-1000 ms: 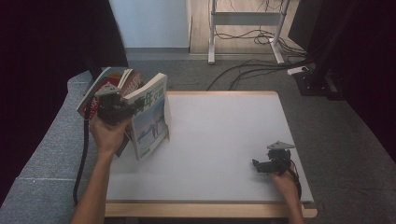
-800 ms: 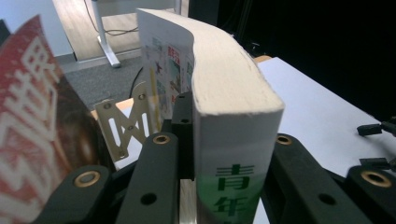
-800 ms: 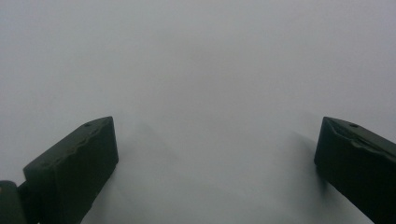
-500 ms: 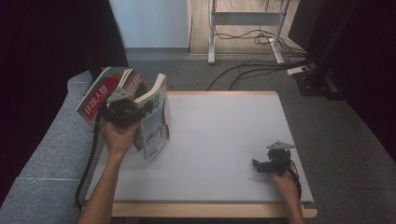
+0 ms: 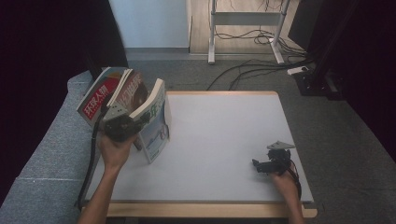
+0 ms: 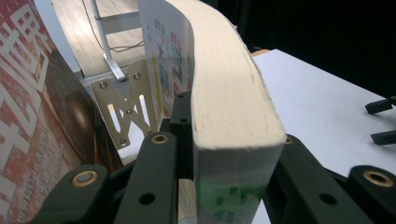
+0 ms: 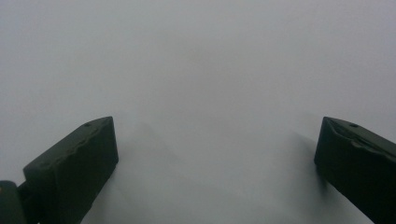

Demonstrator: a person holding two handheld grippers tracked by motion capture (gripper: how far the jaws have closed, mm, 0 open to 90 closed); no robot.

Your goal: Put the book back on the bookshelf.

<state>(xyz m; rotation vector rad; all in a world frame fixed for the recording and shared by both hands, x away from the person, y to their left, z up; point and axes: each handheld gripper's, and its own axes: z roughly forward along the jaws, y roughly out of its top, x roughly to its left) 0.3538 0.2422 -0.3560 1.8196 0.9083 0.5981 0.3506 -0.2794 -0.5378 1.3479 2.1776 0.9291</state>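
Observation:
A thick paperback with a white and blue cover (image 5: 156,116) (image 6: 233,84) stands on edge over the table's left side, its lower corner close to the white tabletop (image 5: 224,126). My left gripper (image 5: 140,120) (image 6: 233,135) is shut on it, one jaw on each cover. Two red magazines (image 5: 105,95) (image 6: 32,116) fan out just left of the left jaw; I cannot tell whether they are gripped too. My right gripper (image 5: 257,165) (image 7: 215,140) rests open on the table near the front right, with nothing between its fingers. It also appears in the left gripper view (image 6: 380,121).
A grey padded bench (image 5: 51,154) runs along the table's left side. Behind the table stands a metal frame (image 5: 243,28) with cables (image 5: 252,70) on the floor. The table's wooden front edge (image 5: 210,210) lies close to the forearms.
My left hand has come down and slightly nearer with the thick book, bringing its lower corner closer to the tabletop. The right gripper has stayed where it was.

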